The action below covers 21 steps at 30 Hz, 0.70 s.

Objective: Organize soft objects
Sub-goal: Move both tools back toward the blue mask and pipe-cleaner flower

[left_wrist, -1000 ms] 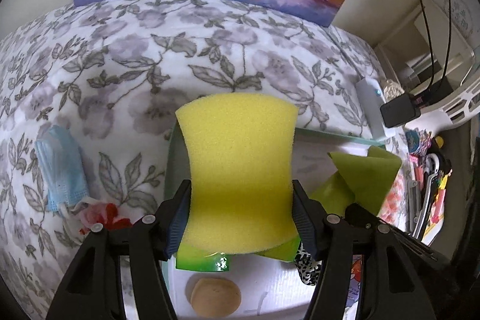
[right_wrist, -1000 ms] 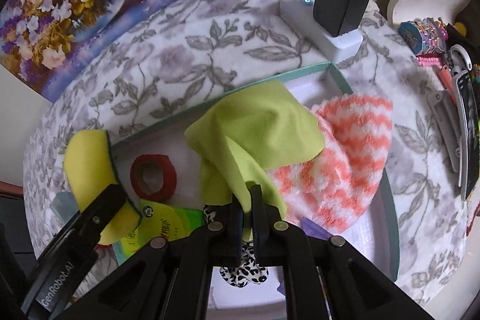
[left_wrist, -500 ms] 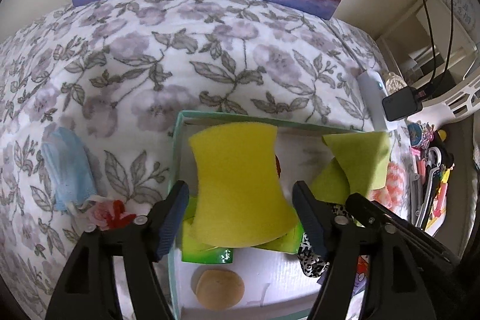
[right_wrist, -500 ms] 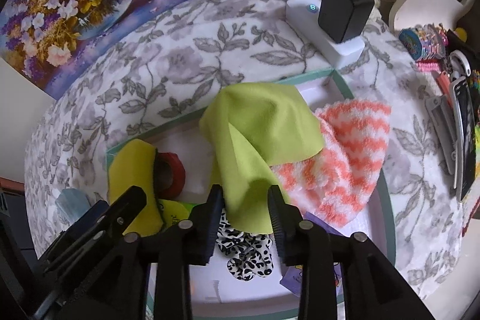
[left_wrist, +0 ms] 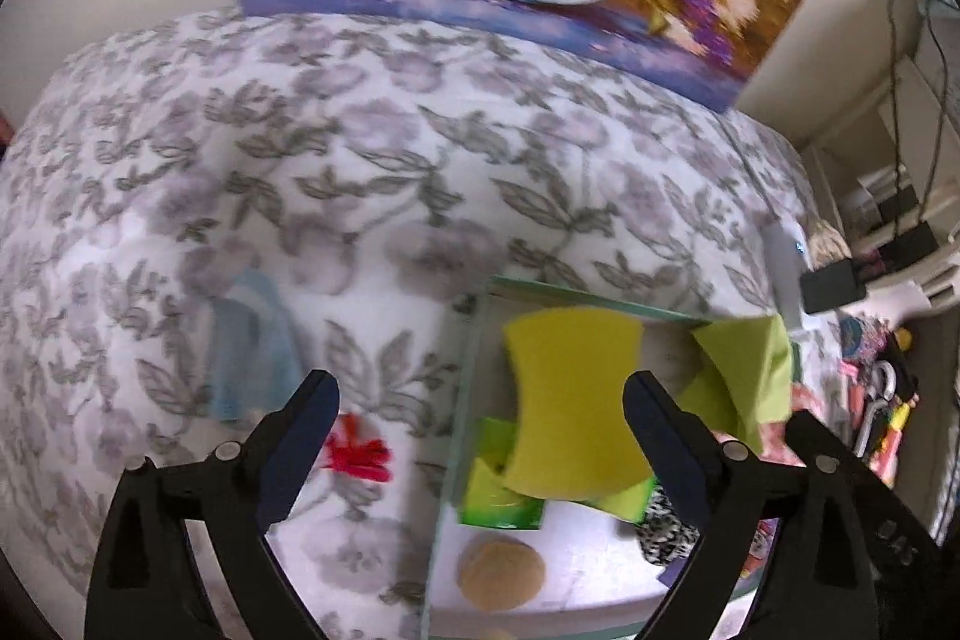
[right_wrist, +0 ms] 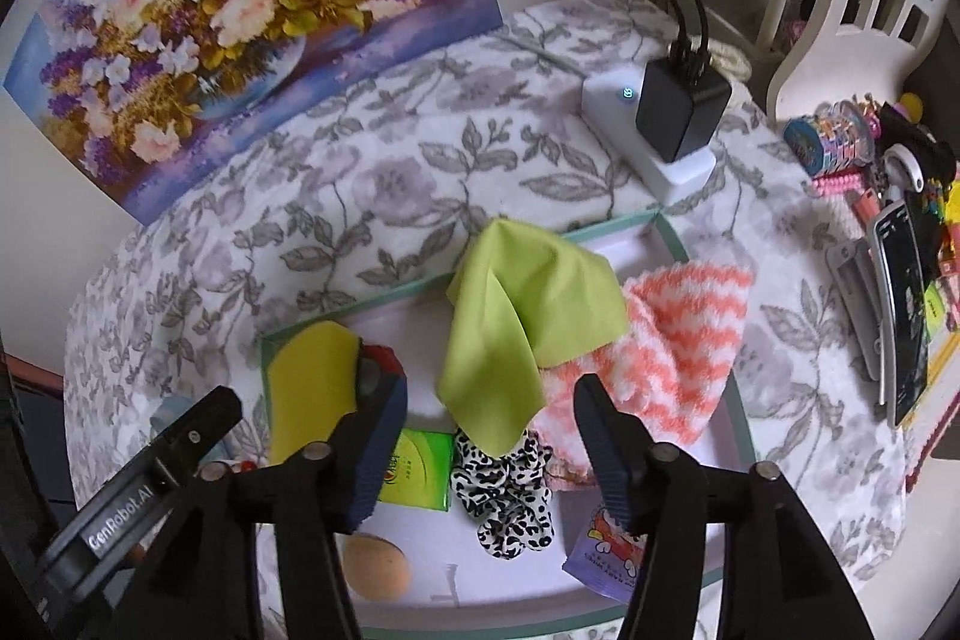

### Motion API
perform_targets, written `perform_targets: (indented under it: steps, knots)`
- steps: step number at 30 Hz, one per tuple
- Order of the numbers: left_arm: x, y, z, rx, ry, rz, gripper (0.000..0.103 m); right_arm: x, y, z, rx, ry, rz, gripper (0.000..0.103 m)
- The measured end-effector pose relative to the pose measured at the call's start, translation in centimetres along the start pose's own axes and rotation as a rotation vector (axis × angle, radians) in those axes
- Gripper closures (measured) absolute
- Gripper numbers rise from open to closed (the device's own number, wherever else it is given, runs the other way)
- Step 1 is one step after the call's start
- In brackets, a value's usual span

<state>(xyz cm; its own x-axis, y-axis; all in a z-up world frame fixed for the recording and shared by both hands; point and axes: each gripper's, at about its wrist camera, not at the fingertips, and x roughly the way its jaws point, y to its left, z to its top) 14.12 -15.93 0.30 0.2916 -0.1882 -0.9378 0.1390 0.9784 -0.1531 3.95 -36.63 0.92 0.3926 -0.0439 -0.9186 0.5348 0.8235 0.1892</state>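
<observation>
A yellow sponge (left_wrist: 573, 397) lies in the green-rimmed white tray (left_wrist: 474, 358), at its left end; it also shows in the right wrist view (right_wrist: 309, 388). A lime green cloth (right_wrist: 519, 322) is draped in the tray beside an orange-and-white fuzzy sock (right_wrist: 672, 340). My left gripper (left_wrist: 480, 400) is open and empty, over the tray's left edge. My right gripper (right_wrist: 489, 400) is open and empty, above the tray's front. A light blue face mask (left_wrist: 252, 346) and a red soft item (left_wrist: 360, 451) lie on the floral bedspread left of the tray.
The tray also holds a leopard scrunchie (right_wrist: 510, 484), a green packet (right_wrist: 417, 469), a tan puff (right_wrist: 375, 565), a red ring (right_wrist: 378, 370) and a purple packet (right_wrist: 600, 550). A white power strip with black charger (right_wrist: 660, 124) sits behind. Clutter (right_wrist: 894, 268) lies at the right.
Both grippers opened and pulled back. The left let go of the yellow sponge, which now lies in the tray, and swung left. The right released the green cloth onto the tray.
</observation>
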Motion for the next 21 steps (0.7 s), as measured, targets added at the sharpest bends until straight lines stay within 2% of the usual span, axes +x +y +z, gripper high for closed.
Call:
perform_targets:
  steps: [4, 11, 21]
  knots:
    - [-0.4, 1.2, 0.3, -0.020, -0.009, 0.034, 0.007, -0.6, 0.3, 0.1, -0.010, -0.015, 0.006, 0.027]
    - [-0.7, 2.6, 0.5, -0.052, -0.007, 0.077, 0.007, -0.3, 1.0, 0.0, -0.056, -0.020, -0.013, 0.000]
    - [-1.6, 3.2, 0.7, -0.052, -0.027, 0.091, 0.006, -0.6, 2.4, -0.3, -0.116, -0.033, -0.029, 0.000]
